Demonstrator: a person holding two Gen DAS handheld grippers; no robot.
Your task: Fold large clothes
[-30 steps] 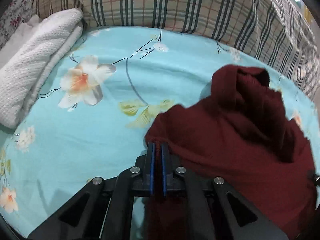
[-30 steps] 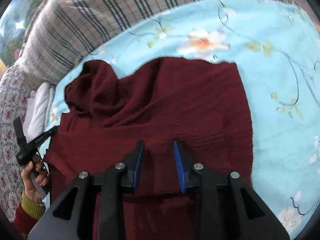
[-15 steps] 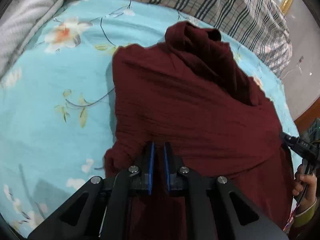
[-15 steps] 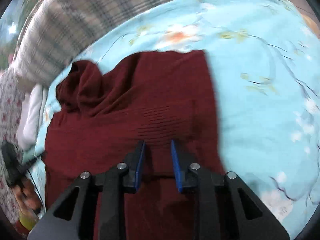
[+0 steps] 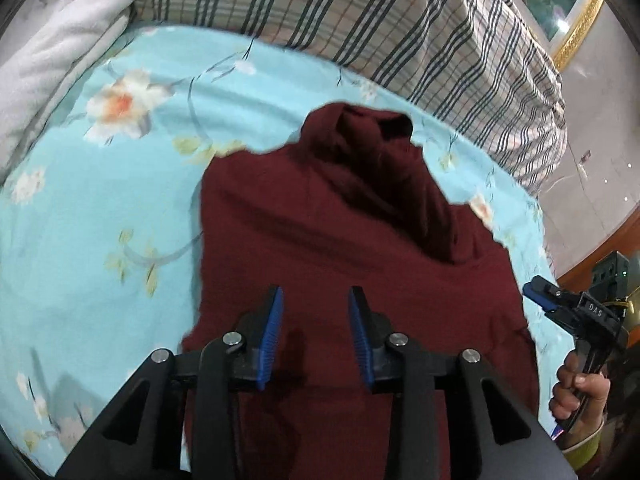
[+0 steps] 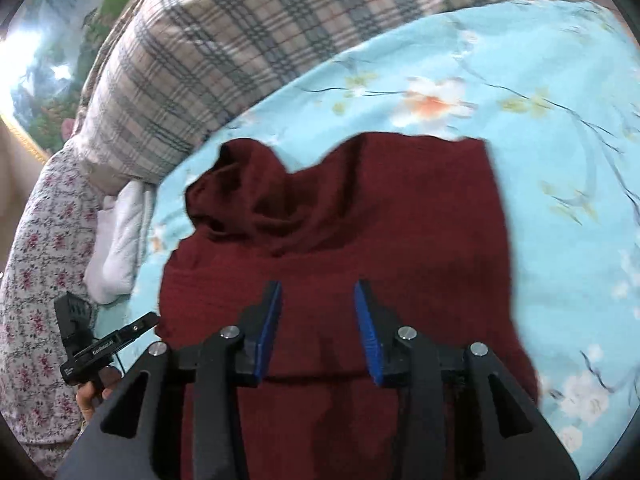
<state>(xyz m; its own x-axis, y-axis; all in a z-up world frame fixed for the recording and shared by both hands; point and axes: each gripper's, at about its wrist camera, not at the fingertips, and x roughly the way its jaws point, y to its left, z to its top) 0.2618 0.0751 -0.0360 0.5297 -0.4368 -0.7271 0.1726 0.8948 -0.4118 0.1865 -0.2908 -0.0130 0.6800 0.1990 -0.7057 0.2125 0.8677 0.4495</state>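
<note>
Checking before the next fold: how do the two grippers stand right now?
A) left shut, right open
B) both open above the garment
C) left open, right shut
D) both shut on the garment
B: the left gripper and the right gripper each show a wide gap between their blue pads, with the dark red garment lying on the bed beneath, nothing pinched.

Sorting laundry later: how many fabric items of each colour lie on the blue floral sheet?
Dark red: 1, the sweater
White: 1, the folded towel
Plaid beige: 1, the quilt
Total: 3
</note>
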